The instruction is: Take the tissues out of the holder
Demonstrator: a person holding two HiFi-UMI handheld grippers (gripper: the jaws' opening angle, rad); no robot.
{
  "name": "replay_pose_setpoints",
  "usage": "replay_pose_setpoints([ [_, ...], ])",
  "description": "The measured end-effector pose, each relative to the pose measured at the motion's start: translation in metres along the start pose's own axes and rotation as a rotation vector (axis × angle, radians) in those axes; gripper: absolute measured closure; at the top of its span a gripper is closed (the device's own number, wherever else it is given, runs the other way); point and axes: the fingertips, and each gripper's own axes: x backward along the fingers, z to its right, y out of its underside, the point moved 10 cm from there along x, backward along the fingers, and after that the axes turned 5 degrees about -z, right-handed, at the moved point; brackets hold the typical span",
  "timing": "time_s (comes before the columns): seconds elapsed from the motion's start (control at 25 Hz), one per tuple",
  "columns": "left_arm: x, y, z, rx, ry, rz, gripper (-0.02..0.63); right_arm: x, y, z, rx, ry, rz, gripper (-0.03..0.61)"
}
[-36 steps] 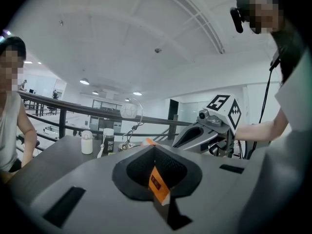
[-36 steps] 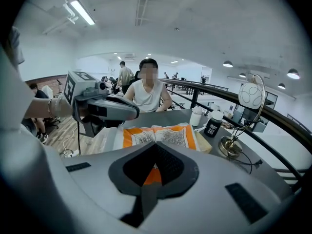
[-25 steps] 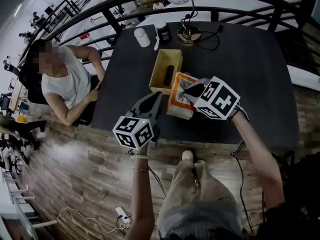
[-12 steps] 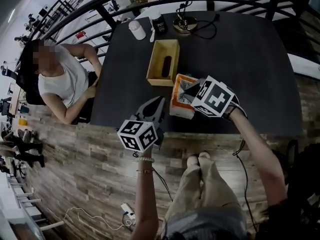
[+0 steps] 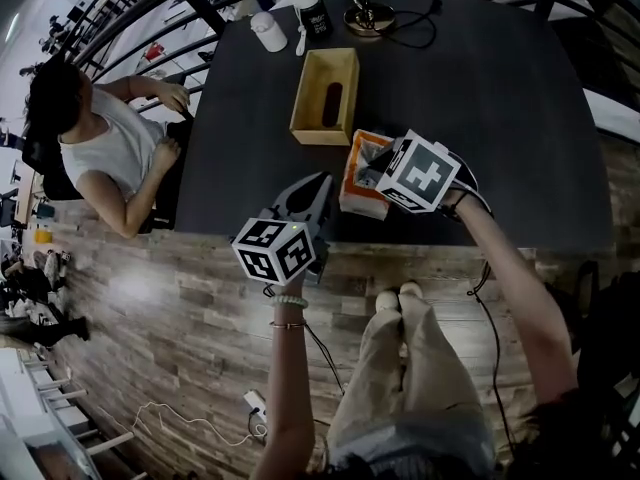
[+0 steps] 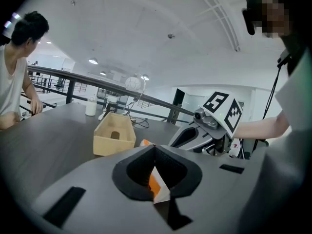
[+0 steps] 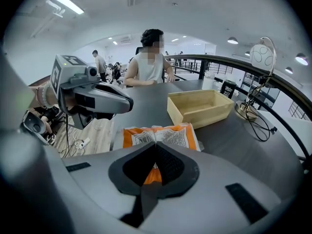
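Note:
The wooden tissue holder [image 5: 325, 96] lies on the dark table [image 5: 490, 108], its slotted face showing; it also appears in the left gripper view [image 6: 114, 135] and the right gripper view [image 7: 200, 108]. An orange-and-white tissue pack [image 5: 357, 183] is outside the holder, near the table's front edge. My right gripper [image 5: 380, 168] is shut on the pack's wrapper [image 7: 161, 135]. My left gripper [image 5: 318, 183] sits just left of the pack, jaws shut, nothing between them [image 6: 155, 147]. Whether the pack rests on the table I cannot tell.
A lamp [image 5: 368, 13] with its cable, a white cup [image 5: 268, 30] and a dark cup [image 5: 315, 16] stand at the table's far edge. A person [image 5: 100, 148] sits at the left side. A black railing runs behind the table.
Both grippers have come down toward the table, the pack still in the right one. The holder has stayed in place. The seated person's arm has shifted.

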Motion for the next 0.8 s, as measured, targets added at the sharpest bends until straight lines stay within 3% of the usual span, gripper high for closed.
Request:
replay_pose_setpoints([
  [0.8,-0.002,0.009,-0.003,0.009,0.009,-0.021,0.606,-0.017,-0.002,-0.01,-0.015,0.006,-0.035,0.561],
])
